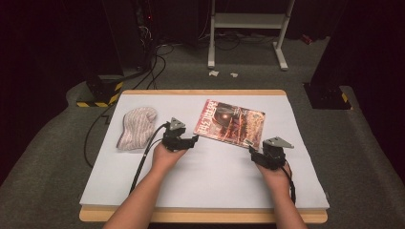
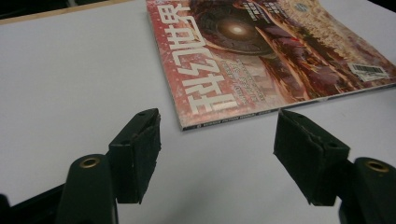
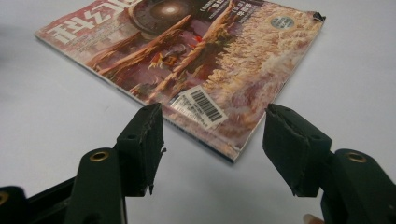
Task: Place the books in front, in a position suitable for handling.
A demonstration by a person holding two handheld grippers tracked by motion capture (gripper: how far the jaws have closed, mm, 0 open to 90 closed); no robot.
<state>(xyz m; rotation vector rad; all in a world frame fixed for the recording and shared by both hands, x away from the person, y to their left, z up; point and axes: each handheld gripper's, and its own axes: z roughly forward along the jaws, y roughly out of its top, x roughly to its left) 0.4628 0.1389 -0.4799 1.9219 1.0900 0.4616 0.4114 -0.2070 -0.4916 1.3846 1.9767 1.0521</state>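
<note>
Magazine [image 1: 230, 127]: flat on the table [image 1: 210, 186], centre-right of the high view, cover up.
Left gripper [image 1: 194, 139]: I have its jaws wide, nothing held, at the near-left corner.
Right gripper [image 1: 249, 146]: jaws wide, empty, straddling the barcode corner.
Risk: I judge the pads may pinch only the cover, so pages sag or tear.

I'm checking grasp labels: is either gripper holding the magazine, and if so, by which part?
Nothing is held. The left gripper stands open short of the magazine at one near corner, the right gripper open around its barcode corner, pads not pressing.
</note>
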